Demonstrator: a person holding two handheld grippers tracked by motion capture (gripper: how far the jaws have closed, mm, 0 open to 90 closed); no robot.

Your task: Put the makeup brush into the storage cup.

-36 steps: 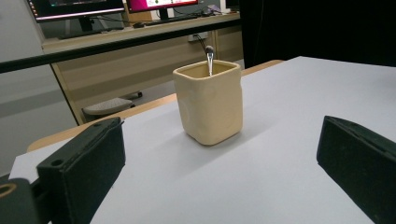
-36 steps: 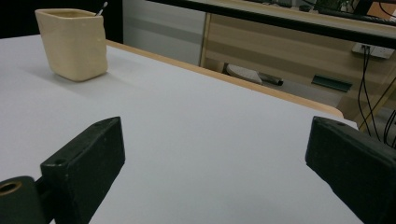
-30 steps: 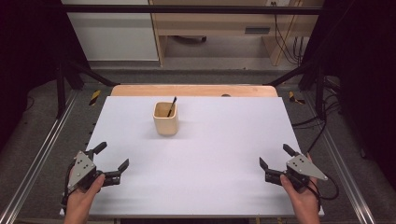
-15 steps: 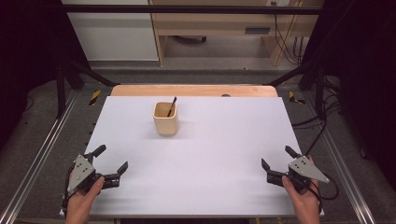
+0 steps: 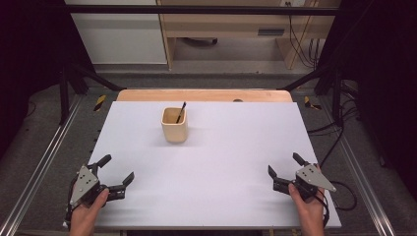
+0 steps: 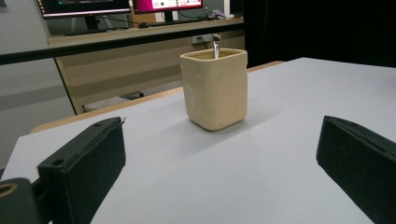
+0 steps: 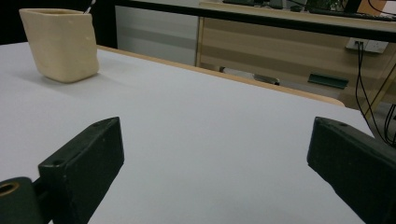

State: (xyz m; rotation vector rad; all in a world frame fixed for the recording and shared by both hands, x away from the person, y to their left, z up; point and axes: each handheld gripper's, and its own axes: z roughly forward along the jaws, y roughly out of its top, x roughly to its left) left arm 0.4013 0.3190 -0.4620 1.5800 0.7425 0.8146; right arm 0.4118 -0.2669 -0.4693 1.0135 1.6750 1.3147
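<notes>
A table (image 5: 206, 196) with a pale, white-lavender top fills the middle of the high view; a strip of bare wood (image 5: 204, 95) shows along its far edge. One thing stands directly on it: a cream, square-sided cup (image 5: 174, 125) with rounded corners, upright, in the far half and a little left of centre. A thin dark stick (image 5: 181, 111) leans inside the cup, its tip above the rim. The left gripper view shows the cup (image 6: 215, 88) casting a soft shadow on the top.
</notes>
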